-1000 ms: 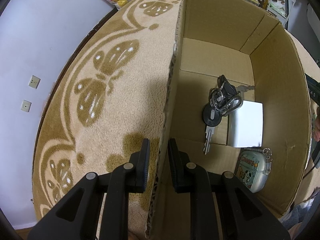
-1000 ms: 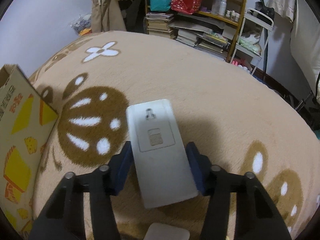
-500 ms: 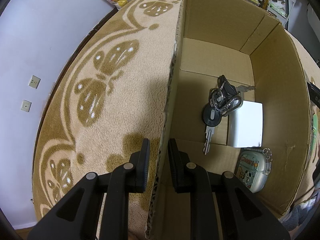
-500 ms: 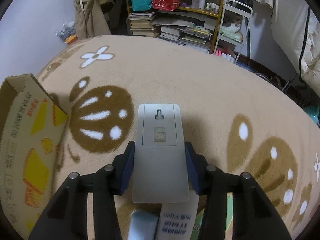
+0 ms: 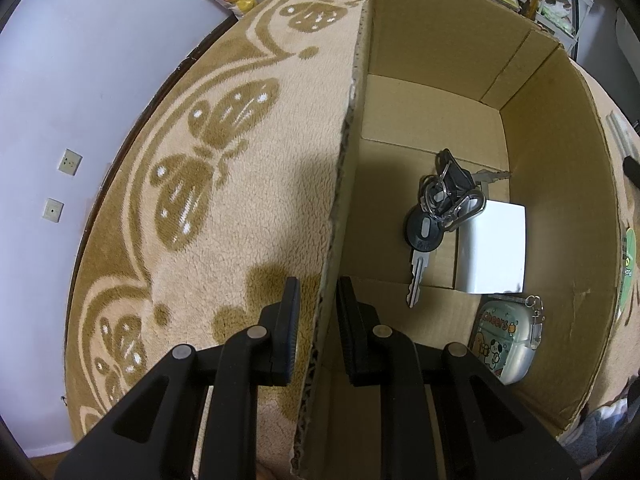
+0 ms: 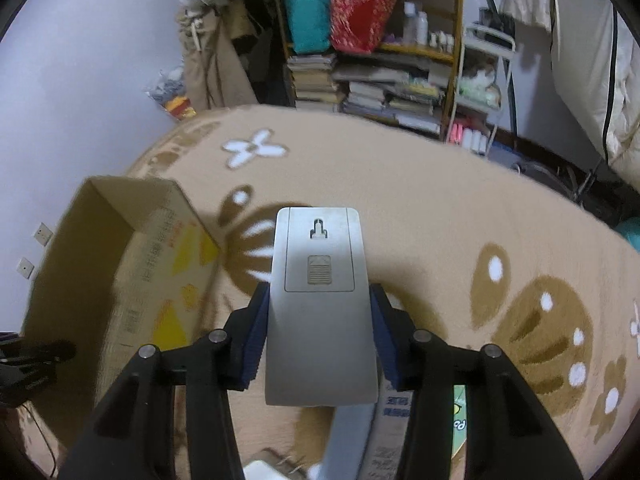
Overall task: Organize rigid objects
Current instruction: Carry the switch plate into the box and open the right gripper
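Remote (image 6: 318,304) lifted higher — box (image 6: 132,264) now nearer.

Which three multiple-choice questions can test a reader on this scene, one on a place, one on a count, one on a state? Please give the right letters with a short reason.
1. Where does the bunch of keys lie?
A. on the blanket
B. inside the cardboard box
C. on the shelf

2. How many things lie in the box?
A. three
B. one
C. five

3. What does the right gripper hold?
A. nothing
B. a key
C. a grey flat device

Answers:
1 B: keys rest on the box floor.
2 A: keys, a white card, a cartoon case.
3 C: pads press both its sides.
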Demonstrator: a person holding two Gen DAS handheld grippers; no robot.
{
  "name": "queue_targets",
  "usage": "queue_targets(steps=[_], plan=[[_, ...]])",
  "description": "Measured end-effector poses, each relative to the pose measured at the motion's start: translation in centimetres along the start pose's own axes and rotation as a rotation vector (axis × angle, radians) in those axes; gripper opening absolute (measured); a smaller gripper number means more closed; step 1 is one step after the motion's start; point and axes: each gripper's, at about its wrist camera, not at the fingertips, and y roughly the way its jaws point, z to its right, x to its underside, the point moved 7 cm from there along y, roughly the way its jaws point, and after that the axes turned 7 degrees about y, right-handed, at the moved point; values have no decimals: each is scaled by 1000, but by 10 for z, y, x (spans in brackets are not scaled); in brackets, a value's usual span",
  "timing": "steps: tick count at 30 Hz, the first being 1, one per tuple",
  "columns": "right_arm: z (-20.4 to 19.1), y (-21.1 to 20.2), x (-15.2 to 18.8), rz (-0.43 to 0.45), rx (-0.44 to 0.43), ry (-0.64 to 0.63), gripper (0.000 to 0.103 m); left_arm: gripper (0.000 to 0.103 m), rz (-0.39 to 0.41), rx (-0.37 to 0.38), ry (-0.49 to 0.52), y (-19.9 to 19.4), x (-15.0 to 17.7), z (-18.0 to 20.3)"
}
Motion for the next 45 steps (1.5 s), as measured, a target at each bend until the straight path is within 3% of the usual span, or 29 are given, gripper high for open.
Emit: queue_targets(steps=[8, 16, 26, 45], plan=[[-56, -48, -15, 114, -128, -86, 51, 18, 1, -1, 0, -1, 1, 1], [-102, -58, -1, 124, -203, -167, 51, 18, 0, -3, 2, -2, 0, 1], [-130, -47, 21, 102, -265, -214, 51, 18, 1, -2, 2, -2, 0, 1], [-142, -12, 43, 34, -224, -242, 51, 18, 0, 6, -4, -2, 1, -1]])
